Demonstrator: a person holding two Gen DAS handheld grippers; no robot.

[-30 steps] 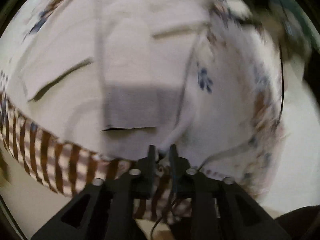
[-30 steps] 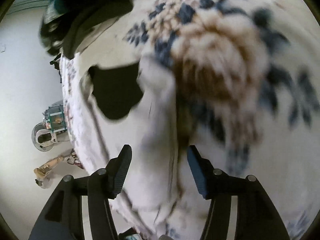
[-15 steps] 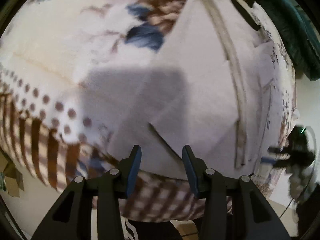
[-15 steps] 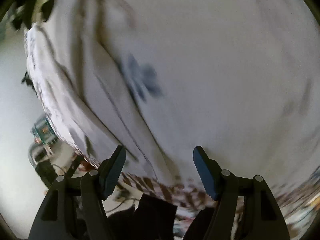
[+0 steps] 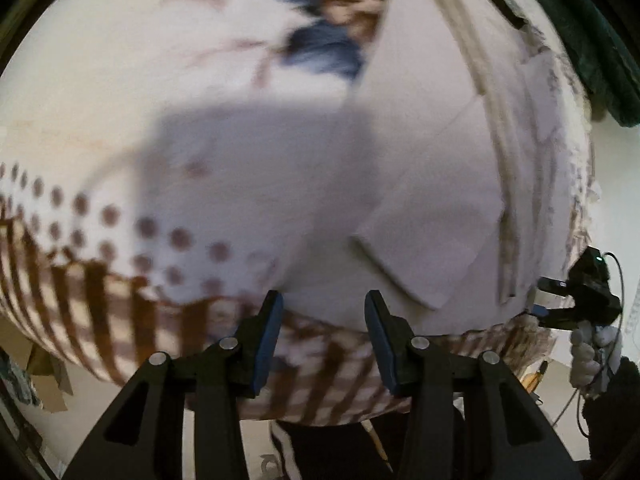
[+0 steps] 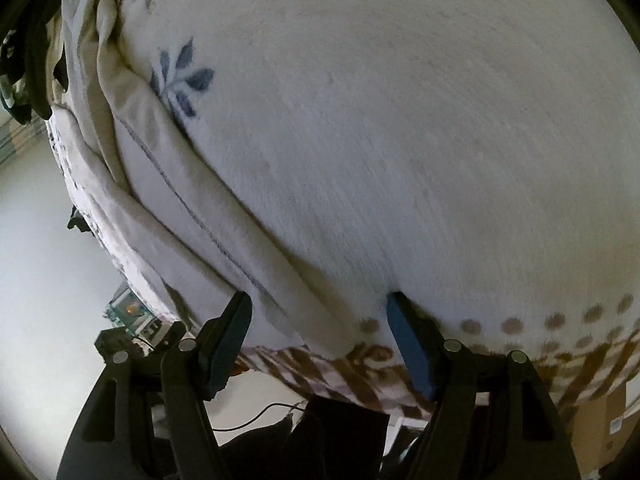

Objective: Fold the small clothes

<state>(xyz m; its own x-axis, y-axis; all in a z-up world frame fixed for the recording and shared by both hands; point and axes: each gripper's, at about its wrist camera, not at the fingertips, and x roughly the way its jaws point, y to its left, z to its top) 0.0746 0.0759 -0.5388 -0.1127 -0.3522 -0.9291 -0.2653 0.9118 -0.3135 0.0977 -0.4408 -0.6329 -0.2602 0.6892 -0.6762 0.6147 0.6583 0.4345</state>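
In the left wrist view, the left gripper [image 5: 323,304] is pointing steeply down over the near edge of a blanket [image 5: 120,92], and its two fingers [image 5: 267,330] are standing apart with nothing between them. To the left of the fingers, the blanket is showing brown dots and brown stripes; ahead of them a grey shadow is lying across the cloth. Ahead and to the right of the fingers, a pale garment [image 5: 424,184] is lying flat on the blanket, with a folded flap whose corner is coming near the right finger, but it is not touching any pad. A long seam is running along its right side. Farther right, beyond the blanket's edge, the right gripper [image 5: 576,300] is showing small and dark, and a dark green cloth [image 5: 592,52] is sitting at the top right. In the right wrist view, the right gripper [image 6: 318,308] is holding its fingers [image 6: 408,340] wide apart, also empty. The garment [image 6: 168,216] is lying in long folds ahead and to the left of the fingers, its near end reaching into the gap ahead of the tips. To the right, the blanket [image 6: 420,120] is filling the view, with a blue leaf print.
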